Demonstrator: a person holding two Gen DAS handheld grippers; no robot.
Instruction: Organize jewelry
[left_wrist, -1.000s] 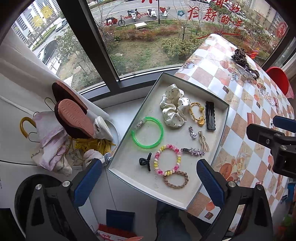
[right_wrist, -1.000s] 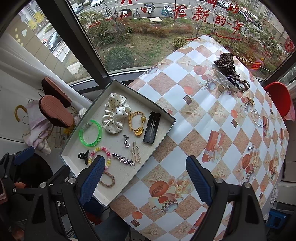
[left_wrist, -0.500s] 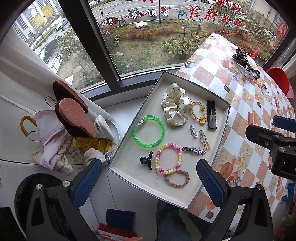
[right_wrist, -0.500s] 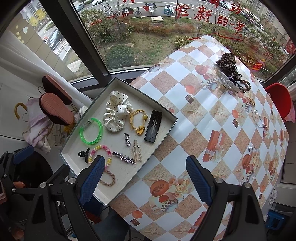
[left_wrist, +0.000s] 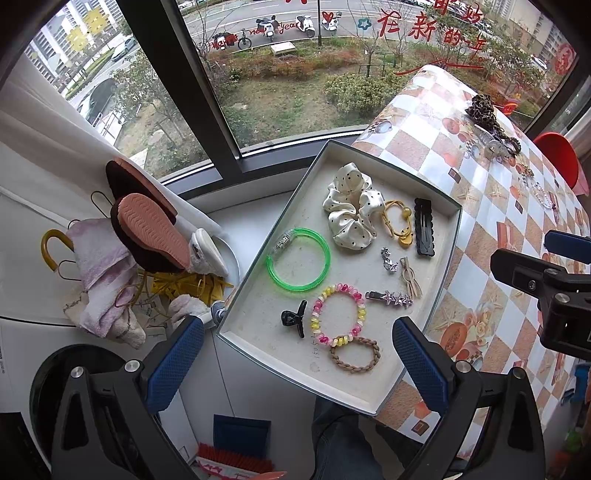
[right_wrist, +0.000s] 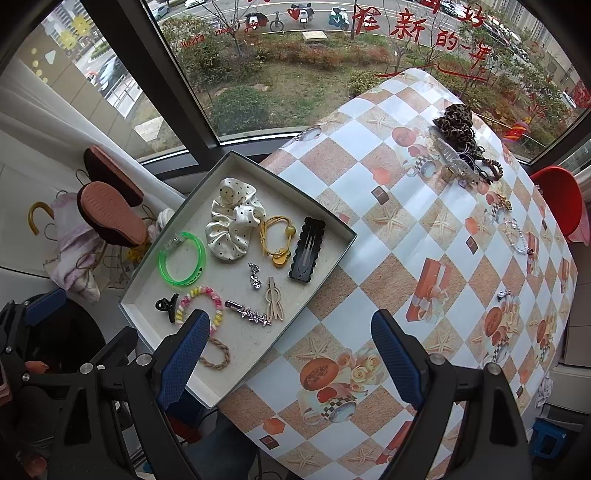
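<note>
Left wrist view: I see almost nothing shifted since second ago; tray (left_wrist: 448, 254) ahead between jaws, both grippers' jaws apart, empty; next pick pending.

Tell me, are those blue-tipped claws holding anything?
Nothing is held: the left gripper and right gripper both hang open above the white tray.

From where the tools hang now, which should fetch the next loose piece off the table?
Probably the right tool. It is open over the checkered table, facing the leopard scrunchie and the loose pieces around it. The left tool, also open, hangs over the tray at the table's edge.
</note>
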